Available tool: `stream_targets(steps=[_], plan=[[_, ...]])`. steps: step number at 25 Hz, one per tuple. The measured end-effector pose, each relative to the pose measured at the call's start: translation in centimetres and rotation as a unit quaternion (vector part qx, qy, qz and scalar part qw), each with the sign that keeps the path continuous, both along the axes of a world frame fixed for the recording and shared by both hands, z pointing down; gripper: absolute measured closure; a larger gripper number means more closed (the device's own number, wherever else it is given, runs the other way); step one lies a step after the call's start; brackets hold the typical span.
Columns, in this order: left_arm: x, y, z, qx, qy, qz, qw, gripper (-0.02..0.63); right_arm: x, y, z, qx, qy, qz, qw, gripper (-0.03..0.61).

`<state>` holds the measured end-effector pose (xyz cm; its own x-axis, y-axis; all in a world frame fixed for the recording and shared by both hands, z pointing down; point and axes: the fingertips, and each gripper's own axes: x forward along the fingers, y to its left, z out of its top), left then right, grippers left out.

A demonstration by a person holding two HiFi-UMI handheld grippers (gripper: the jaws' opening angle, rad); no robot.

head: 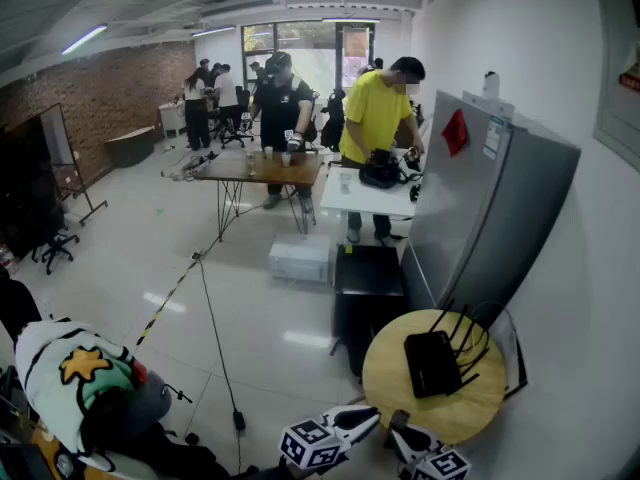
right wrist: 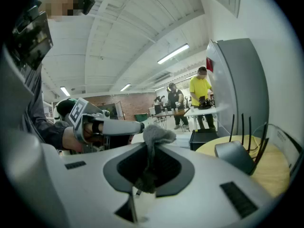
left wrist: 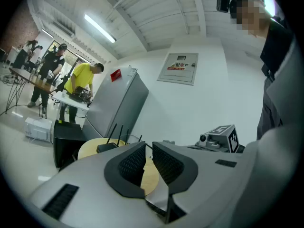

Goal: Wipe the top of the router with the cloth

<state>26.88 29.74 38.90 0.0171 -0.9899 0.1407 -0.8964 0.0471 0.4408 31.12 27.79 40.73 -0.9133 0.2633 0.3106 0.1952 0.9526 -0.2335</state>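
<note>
Closest to us in the head view, the left gripper [head: 368, 420] and the right gripper [head: 402, 426] sit side by side at the bottom edge, just short of the round wooden table [head: 385, 393]. That view does not show what either one carries. The right gripper view does: the right gripper [right wrist: 152, 151] has its jaws closed tight on a grey cloth [right wrist: 157, 134], which bunches out above the tips. It also shows the left gripper [right wrist: 135, 126] alongside, gripped by a hand [right wrist: 71, 137].

In the left gripper view, the left gripper [left wrist: 148, 146] has its jaws only a narrow slit apart with nothing in them. We see the pale tabletop [left wrist: 151, 175] through the gap.

The router [head: 432, 363], black with several thin antennas, lies on the table toward its far right side, apart from both grippers. The head view gives us its flat top. The right gripper view shows the router [right wrist: 233, 156] from low down, with the antennas standing up behind it. In the left gripper view the router [left wrist: 107, 147] is small and distant.

Beyond the table a black box [head: 368, 288] and a white box [head: 300, 260] stand on the floor. We cannot tell what either holds. A tall grey cabinet [head: 490, 208] rises just right of them. Farther off, a person in a yellow shirt [head: 378, 118] stands at a white table [head: 350, 196], with small cups [head: 268, 153] on the brown table [head: 230, 171] beside it.
</note>
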Motion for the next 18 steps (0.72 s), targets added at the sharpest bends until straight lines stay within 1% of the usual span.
stream_targets(steps=[4,9,13,18], plan=[[-3.2,1.1,-0.4,0.008,-0.009,-0.006,0.9999,0.583,-2.8,0.6,-0.4,0.005,-0.004,0.007,1.000,0.513],[-6.8,2.1,-0.5,0.018,-0.002,-0.021,0.9996,0.583,-5.7,0.8,-0.2,0.011,-0.003,0.010,1.000,0.514],[-9.2,2.3,0.0,0.016,0.002,-0.027,0.9995,0.583,-8.1,0.5,0.2,0.008,0.000,0.008,1.000,0.512],[-13.0,1.0,1.0,0.006,0.006,-0.033,0.9994,0.583,-12.4,-0.9,1.2,0.000,-0.001,0.000,1.000,0.512]])
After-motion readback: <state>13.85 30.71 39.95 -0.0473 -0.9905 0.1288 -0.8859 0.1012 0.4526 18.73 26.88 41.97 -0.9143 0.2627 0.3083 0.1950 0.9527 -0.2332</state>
